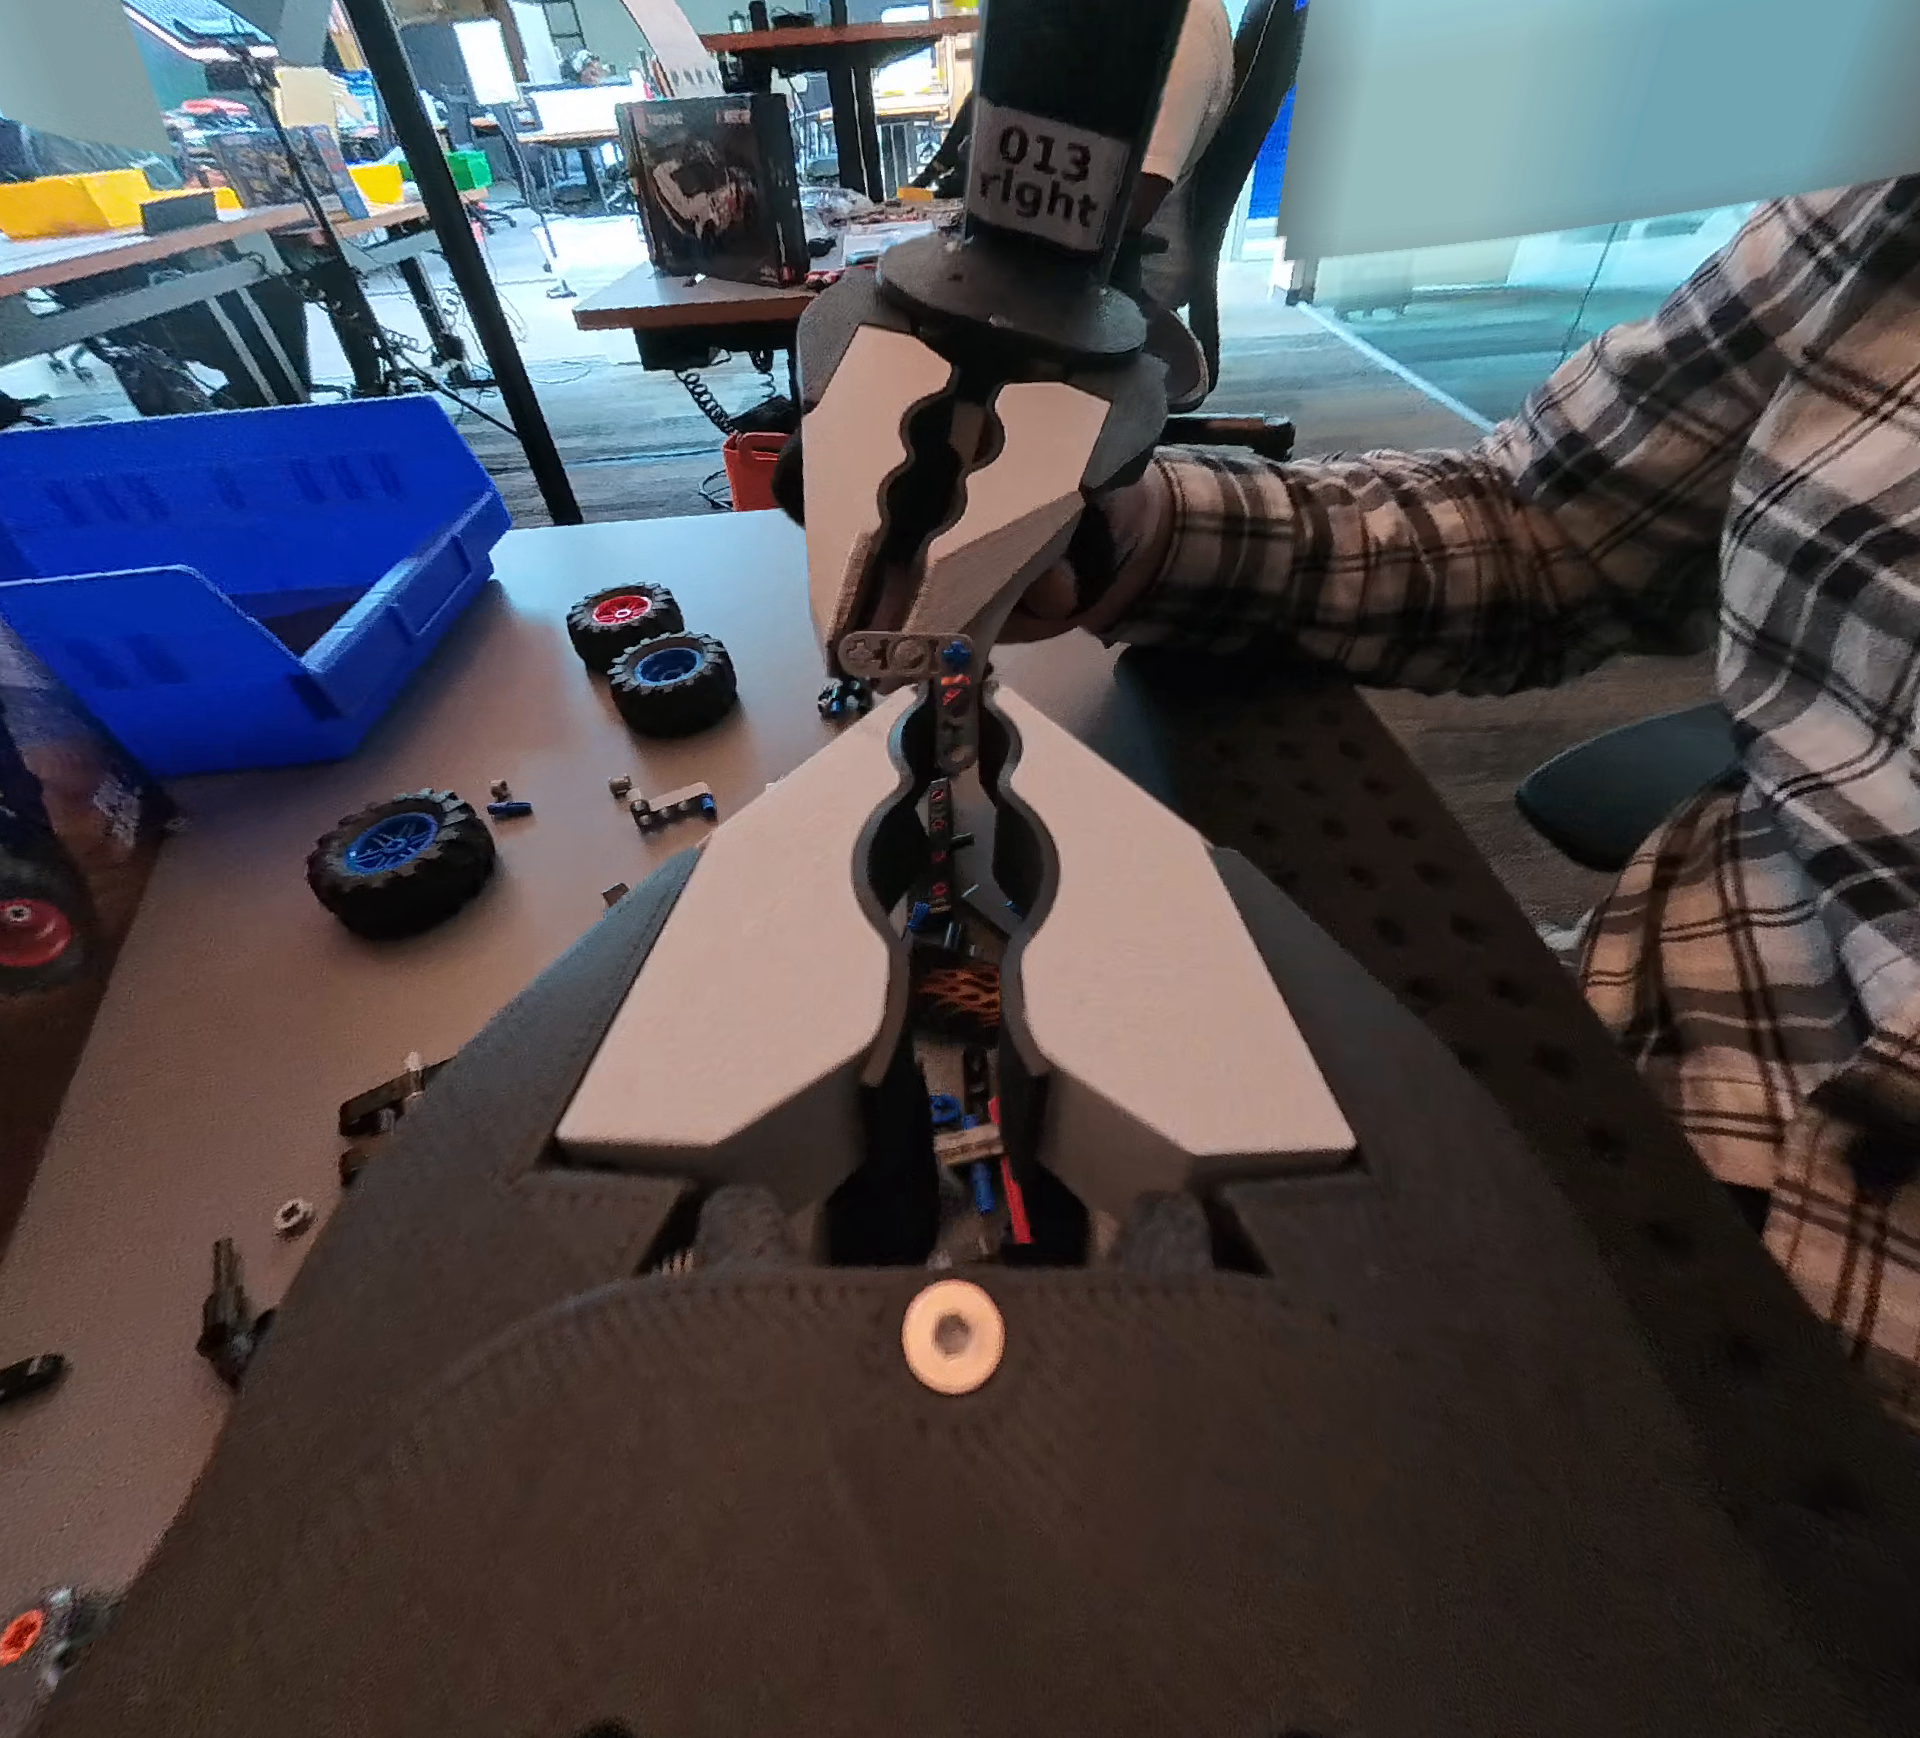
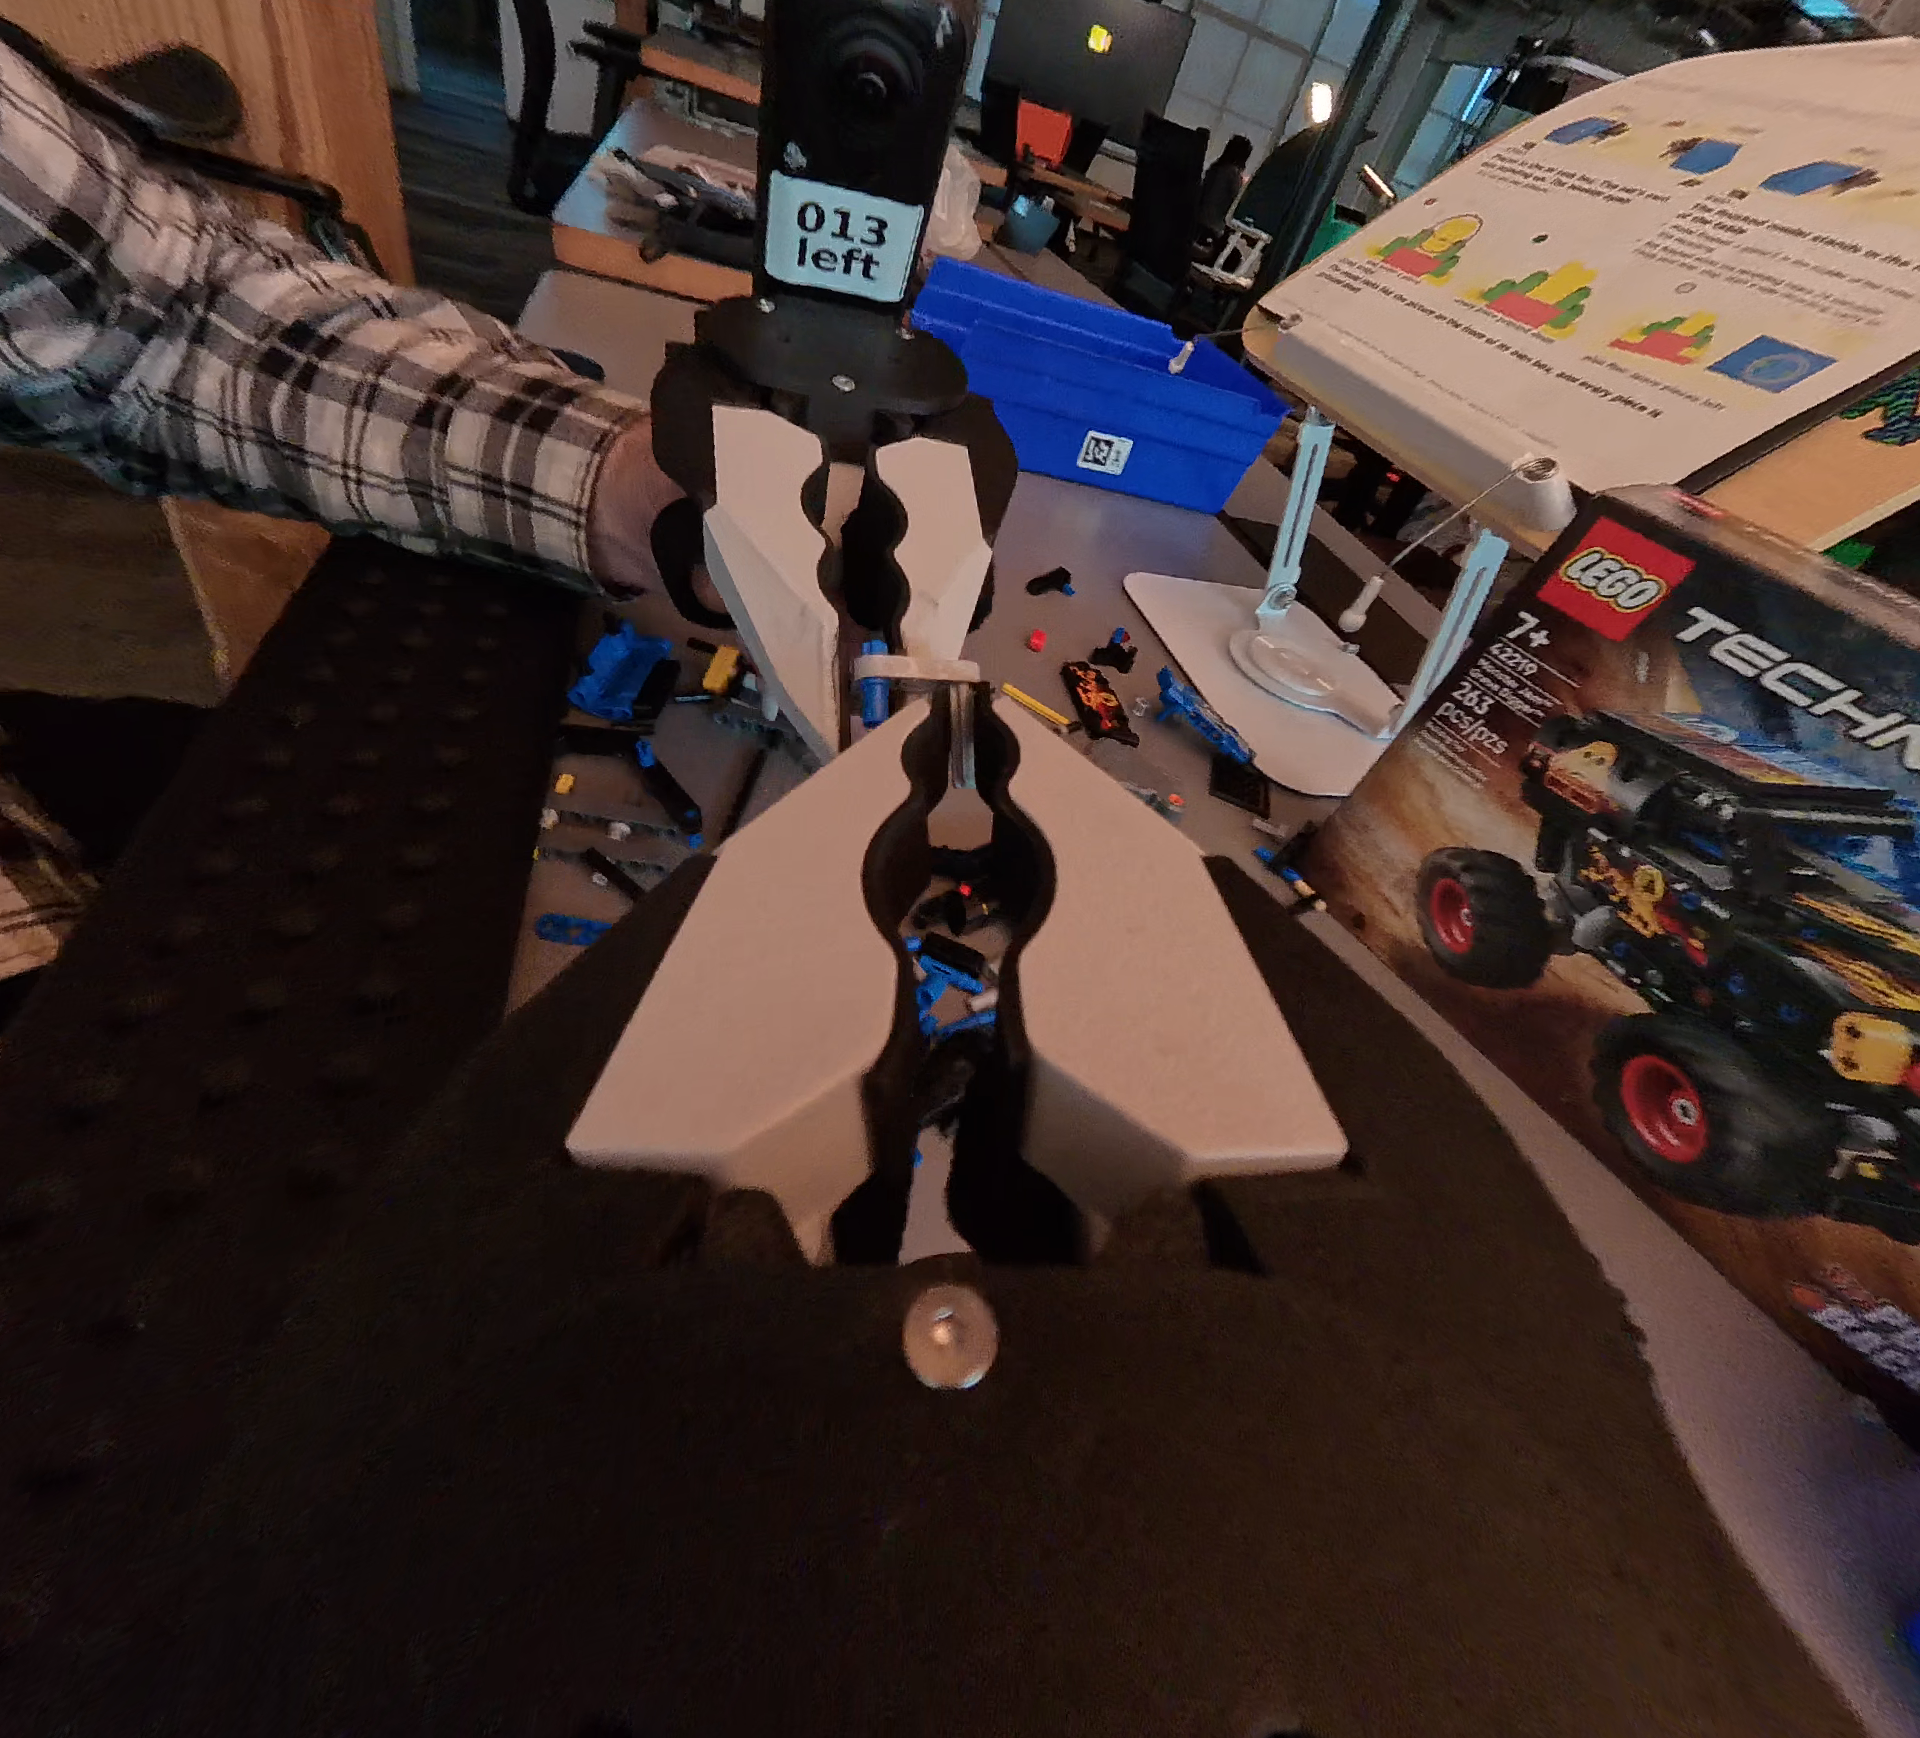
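Left wrist view: grey tabletop point(image 1: 665, 566), blue bin point(image 1: 239, 566) at left, three wheels point(image 1: 400, 857) beside it. Centre frame, left tongs point(image 1: 951, 712) clamp a dark studded beam point(image 1: 951, 701); right tongs point(image 1: 894, 639) clamp a grey liftarm point(image 1: 883, 652) touching its top. Best kept squarely aligned.

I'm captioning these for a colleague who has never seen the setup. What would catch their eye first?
Centre stage, the left gripper and right gripper meet tip to tip above the table, each shut on one end of a small grey beam assembly. Three knobby toy wheels lie by a blue bin at left, and a toy truck box stands at right.
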